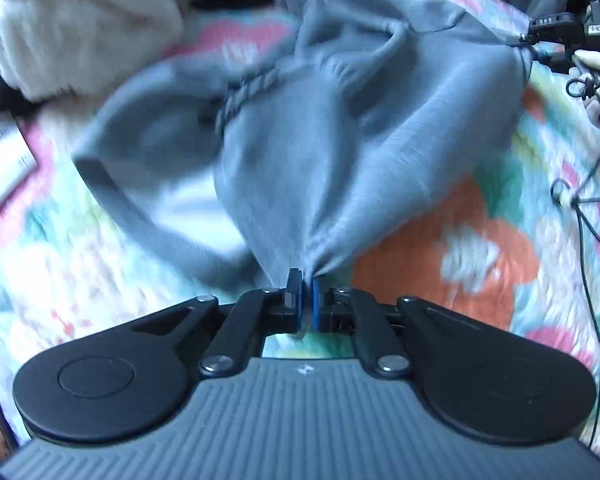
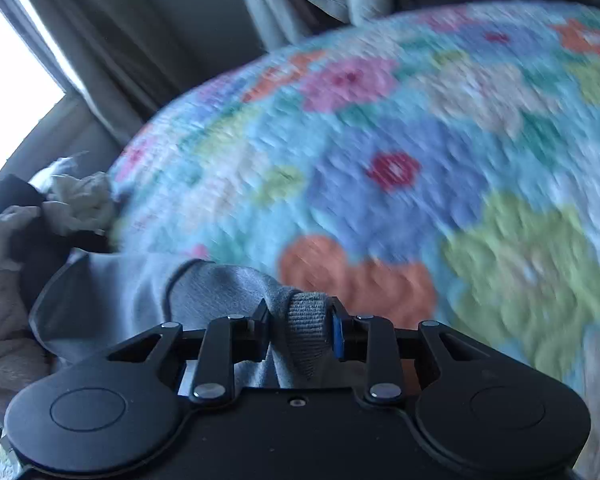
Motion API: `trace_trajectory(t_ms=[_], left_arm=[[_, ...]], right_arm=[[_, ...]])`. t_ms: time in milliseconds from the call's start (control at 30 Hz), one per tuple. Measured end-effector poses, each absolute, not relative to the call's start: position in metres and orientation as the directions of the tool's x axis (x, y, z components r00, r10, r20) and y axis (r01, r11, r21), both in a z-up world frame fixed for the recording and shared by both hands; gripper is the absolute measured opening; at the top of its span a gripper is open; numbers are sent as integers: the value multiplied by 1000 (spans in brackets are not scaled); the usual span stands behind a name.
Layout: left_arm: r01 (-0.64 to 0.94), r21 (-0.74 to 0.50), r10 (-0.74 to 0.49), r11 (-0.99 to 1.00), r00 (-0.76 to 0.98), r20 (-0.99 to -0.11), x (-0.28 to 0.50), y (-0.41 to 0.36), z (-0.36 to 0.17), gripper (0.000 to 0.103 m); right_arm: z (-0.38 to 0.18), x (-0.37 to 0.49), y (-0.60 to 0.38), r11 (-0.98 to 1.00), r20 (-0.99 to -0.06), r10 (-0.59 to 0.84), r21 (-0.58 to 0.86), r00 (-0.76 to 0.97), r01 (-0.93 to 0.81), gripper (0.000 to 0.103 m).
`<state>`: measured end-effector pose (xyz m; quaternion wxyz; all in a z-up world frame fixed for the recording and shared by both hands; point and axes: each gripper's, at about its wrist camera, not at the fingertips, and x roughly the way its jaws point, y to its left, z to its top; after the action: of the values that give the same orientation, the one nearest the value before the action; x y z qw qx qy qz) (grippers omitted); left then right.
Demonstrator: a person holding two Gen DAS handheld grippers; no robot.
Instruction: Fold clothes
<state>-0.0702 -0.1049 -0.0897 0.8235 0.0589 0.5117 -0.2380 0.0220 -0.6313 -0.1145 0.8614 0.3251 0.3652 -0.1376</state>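
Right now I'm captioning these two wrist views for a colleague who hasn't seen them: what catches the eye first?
The grey hoodie fills the middle of the left wrist view, bunched and pulled to a point where the left gripper pinches it. Under it spreads a bright floral quilt, which dominates the right wrist view. There the right gripper has a ribbed grey cuff between its fingers.

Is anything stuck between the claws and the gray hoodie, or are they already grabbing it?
Nothing is in the way. The left claw is pinched shut on a bunched bit of the hoodie, and the right claw has the hoodie's ribbed cuff between its fingers. The hoodie hangs over the quilt.
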Motion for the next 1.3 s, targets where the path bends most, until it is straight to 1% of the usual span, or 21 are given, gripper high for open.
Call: trace_trajectory(t_ms=[67,133,167,200,233,300,400,433,500,567,633,700,733,767,867,933,1033,1100,1167,1233,1300], left_arm=[[438,-171,-352,883,377,-857,-74,-97,-79,14],[412,-160,-346,897,430,-834,-74,-89,-62,30],[400,-147,-337,905,461,-821,-72,-85,-54,42],[390,-133,-328,911,493,-806,-69,-81,-48,48],[382,-119,-320,916,521,-791,-65,-78,-44,51],[370,-81,-293,925,561,-774,-53,-77,-41,62],[351,-13,-246,936,630,-736,-27,-80,-44,63],[354,13,-237,935,653,-719,-18,-84,-45,63],[413,70,-256,908,680,-687,-3,-101,-53,70],[455,104,-266,884,674,-689,7,-113,-64,73],[455,62,-278,888,640,-716,19,-117,-77,73],[467,-28,-326,884,570,-754,32,-117,-95,78],[448,-63,-327,892,541,-775,40,-114,-106,77],[419,-94,-325,903,524,-787,47,-110,-115,65],[377,-145,-343,915,535,-772,52,-96,-114,16],[360,-242,-405,901,500,-765,50,-85,-105,14],[324,-413,-523,851,447,-726,47,-67,-89,10],[292,-572,-642,766,395,-658,44,-52,-79,7],[249,-700,-735,670,358,-576,42,-35,-72,7],[193,-775,-782,601,339,-522,43,-20,-74,7],[146,-789,-780,597,338,-527,48,-11,-81,3]], right_arm=[[-130,-7,-625,692,-691,6,524,723,496,43],[-133,-34,-613,661,-655,1,567,756,491,49],[-132,-45,-604,667,-645,-4,567,764,483,49],[-130,-56,-594,674,-634,-7,569,774,472,49],[-127,-64,-583,686,-622,5,572,783,450,49],[-122,-72,-559,723,-605,60,575,794,384,52],[-118,-80,-525,743,-571,141,601,809,295,53],[-118,-81,-514,741,-558,181,618,810,261,56],[-125,-79,-498,728,-557,251,647,792,225,60],[-133,-76,-484,713,-569,297,666,767,218,61],[-145,-78,-471,685,-594,319,683,738,254,61],[-156,-81,-459,619,-567,406,748,717,241,61],[-160,-83,-450,591,-548,454,775,702,223,61],[-162,-82,-439,593,-543,490,781,682,195,61],[-163,-79,-402,663,-564,546,743,620,91,61],[-163,-77,-382,693,-575,562,719,595,40,61],[-162,-73,-363,669,-543,623,743,564,-23,61],[-161,-73,-352,659,-523,653,749,548,-70,61],[-160,-74,-344,659,-517,666,746,538,-98,61],[-161,-77,-341,668,-525,659,738,538,-98,62],[-157,-81,-340,698,-552,619,712,559,-69,61]])
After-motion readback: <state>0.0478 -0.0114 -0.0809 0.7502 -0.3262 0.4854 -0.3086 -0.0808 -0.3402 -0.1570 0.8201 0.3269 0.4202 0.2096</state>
